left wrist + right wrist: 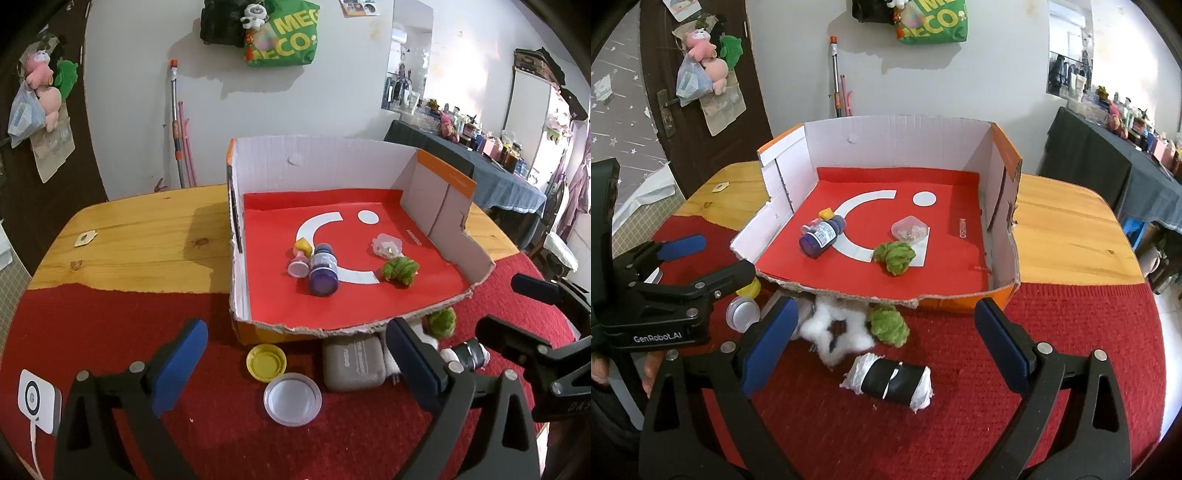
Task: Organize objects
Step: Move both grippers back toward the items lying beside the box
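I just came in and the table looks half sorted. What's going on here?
A person is sorting small items into a cardboard box with two hand-held grippers. The left gripper and right gripper are both open and empty. A purple bottle, a clear container and a green pom-pom lie inside. A yellow lid, clear lid, grey case and black roll wait on the red cloth.

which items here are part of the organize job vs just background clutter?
Job:
- cardboard box, already holding purple bottle, green pom-pom, clear cup
- still on the red cloth: yellow cap, clear lid, grey case, black-and-white roll, second green pom-pom
- left gripper and right gripper, both open

Lying about:
- green bag
- plush toys
- white charger
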Motion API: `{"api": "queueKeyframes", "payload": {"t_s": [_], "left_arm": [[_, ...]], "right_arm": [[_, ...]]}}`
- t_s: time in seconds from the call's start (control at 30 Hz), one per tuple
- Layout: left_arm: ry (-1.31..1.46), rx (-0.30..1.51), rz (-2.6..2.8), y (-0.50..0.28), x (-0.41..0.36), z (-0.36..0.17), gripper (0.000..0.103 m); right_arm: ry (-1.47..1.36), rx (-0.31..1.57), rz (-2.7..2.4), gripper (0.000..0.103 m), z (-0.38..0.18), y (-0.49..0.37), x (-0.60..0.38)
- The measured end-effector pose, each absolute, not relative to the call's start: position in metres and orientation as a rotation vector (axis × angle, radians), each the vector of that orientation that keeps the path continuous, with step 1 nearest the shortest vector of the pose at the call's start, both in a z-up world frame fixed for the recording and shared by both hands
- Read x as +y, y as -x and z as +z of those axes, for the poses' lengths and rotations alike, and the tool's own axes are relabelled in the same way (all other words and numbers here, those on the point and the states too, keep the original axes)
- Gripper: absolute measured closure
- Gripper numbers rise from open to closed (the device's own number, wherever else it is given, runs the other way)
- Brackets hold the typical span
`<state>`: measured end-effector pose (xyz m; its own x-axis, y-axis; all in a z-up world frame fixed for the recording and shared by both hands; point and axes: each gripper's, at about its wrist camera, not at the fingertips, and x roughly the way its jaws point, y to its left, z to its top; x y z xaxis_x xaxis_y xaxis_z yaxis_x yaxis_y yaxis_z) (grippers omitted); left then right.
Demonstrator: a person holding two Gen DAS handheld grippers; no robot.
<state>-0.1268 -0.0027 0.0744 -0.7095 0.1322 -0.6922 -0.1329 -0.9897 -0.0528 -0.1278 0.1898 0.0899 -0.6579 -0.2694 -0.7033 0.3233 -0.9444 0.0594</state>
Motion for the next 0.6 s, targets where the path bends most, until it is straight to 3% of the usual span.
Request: {"api": "queueKeyframes", "payload": {"t_s": [0.6], "left_arm": [[1.120,0.017,2.778,0.095,0.002,0.066,0.002]], "right_arm": [[-1.080,0.123,-2.596,0.004,0.083,0.093,0.187]]}}
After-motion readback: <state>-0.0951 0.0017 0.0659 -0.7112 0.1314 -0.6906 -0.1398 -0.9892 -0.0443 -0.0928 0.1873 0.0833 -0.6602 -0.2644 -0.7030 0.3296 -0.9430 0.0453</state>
